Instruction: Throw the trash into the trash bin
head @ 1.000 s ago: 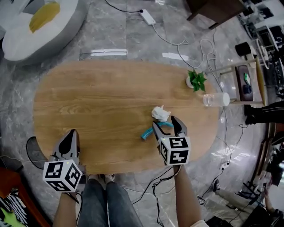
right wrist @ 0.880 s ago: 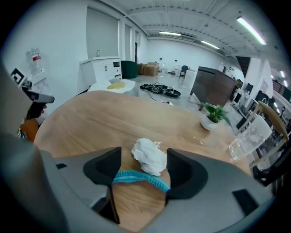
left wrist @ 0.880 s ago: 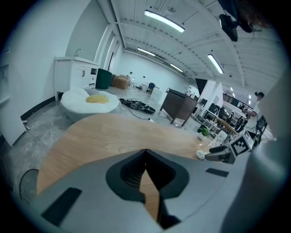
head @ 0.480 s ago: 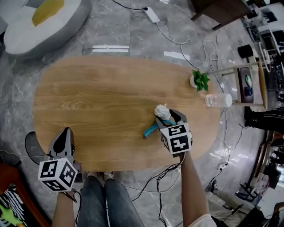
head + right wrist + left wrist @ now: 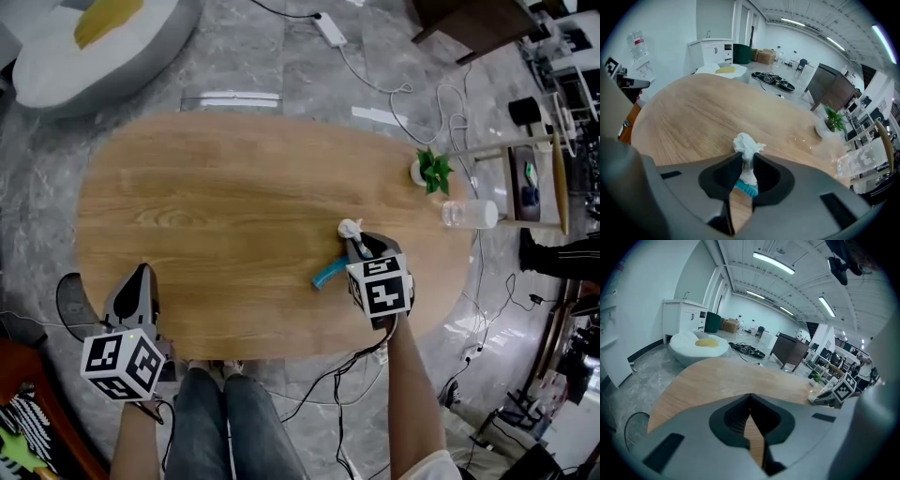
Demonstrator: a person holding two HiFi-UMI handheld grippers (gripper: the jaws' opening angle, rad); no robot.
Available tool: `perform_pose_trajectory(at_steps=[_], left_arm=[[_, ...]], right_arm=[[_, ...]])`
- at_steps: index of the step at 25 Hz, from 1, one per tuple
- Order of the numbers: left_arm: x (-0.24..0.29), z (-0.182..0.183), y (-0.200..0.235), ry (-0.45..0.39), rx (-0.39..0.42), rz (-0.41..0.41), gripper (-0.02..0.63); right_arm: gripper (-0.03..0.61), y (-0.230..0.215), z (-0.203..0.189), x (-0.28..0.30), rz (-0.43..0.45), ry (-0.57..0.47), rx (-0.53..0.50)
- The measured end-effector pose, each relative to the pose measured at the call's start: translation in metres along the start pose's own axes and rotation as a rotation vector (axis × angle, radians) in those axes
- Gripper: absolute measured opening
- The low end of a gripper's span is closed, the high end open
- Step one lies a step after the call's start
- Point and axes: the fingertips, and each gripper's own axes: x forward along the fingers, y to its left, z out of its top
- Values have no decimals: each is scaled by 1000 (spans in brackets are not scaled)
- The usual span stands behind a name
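Observation:
A crumpled white tissue sits at the right of the oval wooden table. My right gripper points steeply down over it. Its jaws have just been closing, and in the right gripper view the pads pinch the tissue at the right gripper's tips. A teal strip lies on the table under that gripper and shows below the tissue. My left gripper hovers at the table's front left edge, shut and empty. A dark round bin stands on the floor beside it.
A small potted plant and a clear glass stand at the table's right end. A wooden side stand is beyond them. A white cushion seat and cables with a power strip lie on the floor behind.
The right gripper came down over the tissue and its jaws closed onto it, squeezing it narrower. The left gripper drifted a little to the left.

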Motion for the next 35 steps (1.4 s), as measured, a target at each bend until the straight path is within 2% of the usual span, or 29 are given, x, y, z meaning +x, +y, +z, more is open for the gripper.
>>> perform_pose_trajectory(at_steps=[6,13,20,24,30,35], left_arm=[[-4,2,7,-7,-5,3,-9],[-13,1,18,-16,-25,12,-9],[-30,6,32,-47,-53,36,-9],[-45,10,53,-69,-74,63,-9],[-77,6,90,-98,-122,112,-9],[-107,3,126,-131,-172,177,-9]], right_arm=[[34,1,7,-3,-19,3,-11],[28,6,25,-12,-28,-42,-9],[28,22,52,-23,-23,-83,-55],[28,46,78,-29,-4,-121,-74],[28,103,116,-38,52,-167,-154],[28,154,149,-42,130,-211,-188]])
